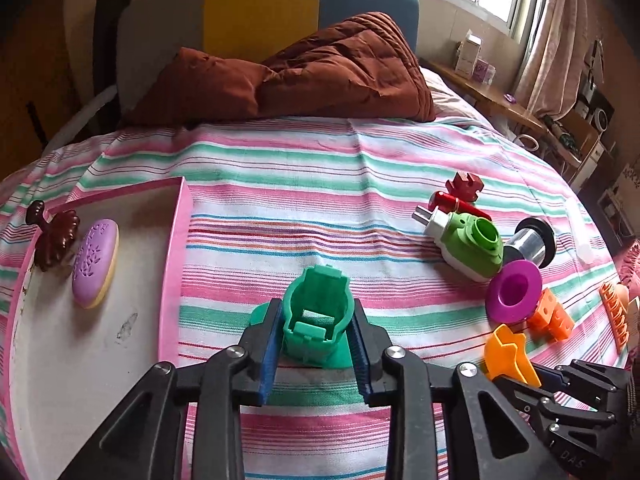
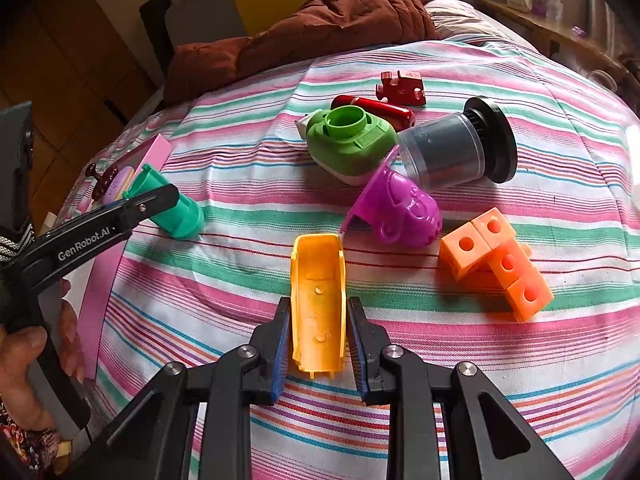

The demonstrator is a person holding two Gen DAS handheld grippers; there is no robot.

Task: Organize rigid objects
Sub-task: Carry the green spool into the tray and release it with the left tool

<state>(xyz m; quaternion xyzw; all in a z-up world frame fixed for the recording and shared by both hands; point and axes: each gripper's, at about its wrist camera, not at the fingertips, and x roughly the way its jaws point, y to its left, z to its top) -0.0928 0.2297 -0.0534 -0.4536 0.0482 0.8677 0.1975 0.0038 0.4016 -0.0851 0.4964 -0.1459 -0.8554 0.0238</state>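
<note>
Green toy sits clamped inside left gripper — beside pink tray.

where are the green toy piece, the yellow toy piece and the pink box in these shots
green toy piece (image 1: 316, 316): left wrist view, on its hollow body between the fingers
yellow toy piece (image 2: 318, 304): right wrist view, on its open inner face
pink box (image 1: 175, 256): left wrist view, on its right wall
</note>
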